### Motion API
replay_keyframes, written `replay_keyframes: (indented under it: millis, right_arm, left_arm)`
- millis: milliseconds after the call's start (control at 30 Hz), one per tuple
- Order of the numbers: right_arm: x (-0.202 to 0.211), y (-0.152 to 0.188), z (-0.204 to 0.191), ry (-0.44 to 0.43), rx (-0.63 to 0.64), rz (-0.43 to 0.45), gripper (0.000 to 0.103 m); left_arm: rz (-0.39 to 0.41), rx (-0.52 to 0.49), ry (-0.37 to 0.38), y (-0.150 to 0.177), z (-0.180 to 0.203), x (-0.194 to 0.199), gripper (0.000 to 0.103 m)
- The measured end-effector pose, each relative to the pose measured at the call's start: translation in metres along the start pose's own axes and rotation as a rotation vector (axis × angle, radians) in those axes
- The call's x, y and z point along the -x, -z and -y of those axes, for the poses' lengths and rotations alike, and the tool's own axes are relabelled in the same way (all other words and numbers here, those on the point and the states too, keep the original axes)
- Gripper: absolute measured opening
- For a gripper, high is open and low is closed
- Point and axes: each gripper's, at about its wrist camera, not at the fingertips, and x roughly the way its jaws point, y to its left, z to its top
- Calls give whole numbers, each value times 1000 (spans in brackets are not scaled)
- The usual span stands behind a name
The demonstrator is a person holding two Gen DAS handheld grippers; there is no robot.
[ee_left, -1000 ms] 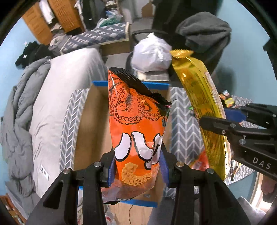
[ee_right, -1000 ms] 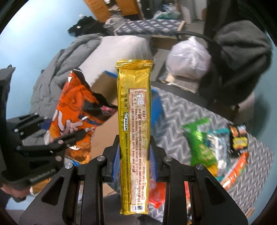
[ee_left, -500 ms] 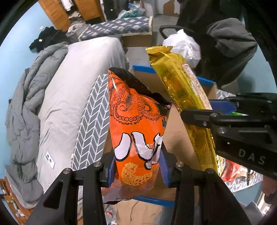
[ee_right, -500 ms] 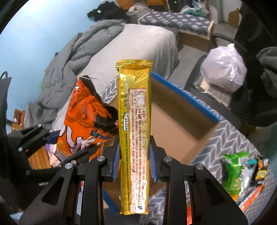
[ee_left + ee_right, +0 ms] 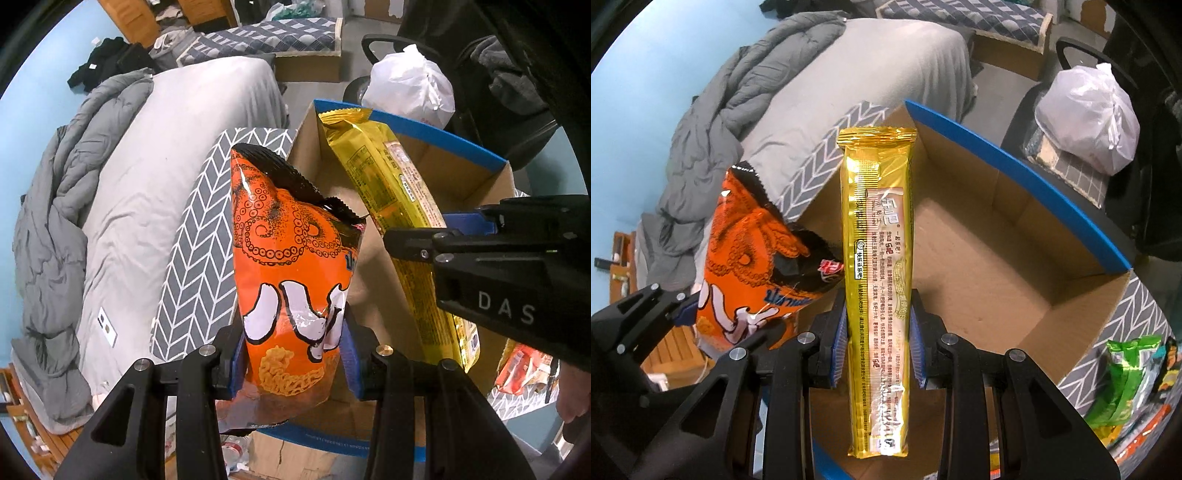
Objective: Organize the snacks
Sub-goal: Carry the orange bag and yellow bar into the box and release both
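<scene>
My left gripper [image 5: 291, 354] is shut on an orange snack bag with an octopus print [image 5: 291, 266], held upright over the near left edge of an open cardboard box with blue rims [image 5: 476, 177]. My right gripper [image 5: 877, 341] is shut on a long gold snack packet [image 5: 877, 258], held upright above the box's bare floor [image 5: 982, 280]. The gold packet [image 5: 399, 206] and right gripper [image 5: 491, 266] show at the right of the left wrist view. The orange bag [image 5: 753, 251] and left gripper [image 5: 665, 325] show at the left of the right wrist view.
The box rests on a grey chevron-pattern surface [image 5: 199, 240]. More snack packets, green [image 5: 1123, 373] and red [image 5: 524, 365], lie on it to the right of the box. A grey bed with a duvet [image 5: 122, 192] lies left. A white plastic bag [image 5: 1086, 114] sits on a chair behind.
Both grippers have moved left with their packets, from above the loose snacks to above the open box. The box now fills the middle of both views.
</scene>
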Motion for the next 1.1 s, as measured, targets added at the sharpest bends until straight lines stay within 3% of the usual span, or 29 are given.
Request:
replay_keyframes:
  millis: [200, 300, 367, 433, 467, 733, 1100]
  right_arm:
    - [-3, 0, 0, 37, -8, -9, 34]
    - [-1, 2, 0, 36, -12, -6, 47]
    - [2, 4, -1, 55, -6, 1, 54]
    - [6, 6, -2, 72, -4, 12, 68]
    - [8, 7, -2, 79, -6, 20, 70]
    - [31, 16, 6, 187, 9, 58, 73]
    - [66, 36, 25, 232, -9, 90, 73]
  left_arm:
    - [-21, -45, -35, 0, 5, -6, 48]
    - [-5, -66, -67, 0, 9, -2, 56]
    - [8, -72, -80, -1, 10, 1, 70]
    - [28, -66, -91, -2, 10, 6, 71]
    - [31, -64, -91, -3, 10, 8, 72]
    - [55, -70, -89, -2, 17, 25, 72]
    - [105, -101, -57, -4, 41, 58, 72]
